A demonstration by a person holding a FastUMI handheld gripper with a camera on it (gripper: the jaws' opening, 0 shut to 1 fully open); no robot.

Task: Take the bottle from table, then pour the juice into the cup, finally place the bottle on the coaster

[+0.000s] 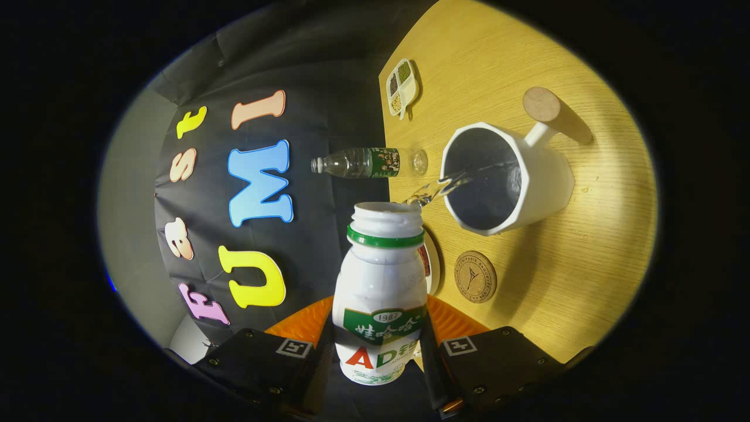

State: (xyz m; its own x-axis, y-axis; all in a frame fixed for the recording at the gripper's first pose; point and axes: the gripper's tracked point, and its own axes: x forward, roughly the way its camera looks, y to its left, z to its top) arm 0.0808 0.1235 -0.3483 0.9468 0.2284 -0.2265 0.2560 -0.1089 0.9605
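Gripper (378, 357) clamped on white bottle (381, 293), both fingers pressing its sides. Clear stream (436, 189) leaving the mouth toward 1 o'clock into white cup (542, 176). Round coaster (475, 276) near, at 3 o'clock of bottle.

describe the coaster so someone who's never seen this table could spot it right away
Start at the wooden table and find the white cup with the round wooden handle, where liquid is pouring in. The coaster lies flat on the table beside that cup, just beyond the white bottle gripped in the jaws of the gripper. It is a small brown disc with an engraved centre.
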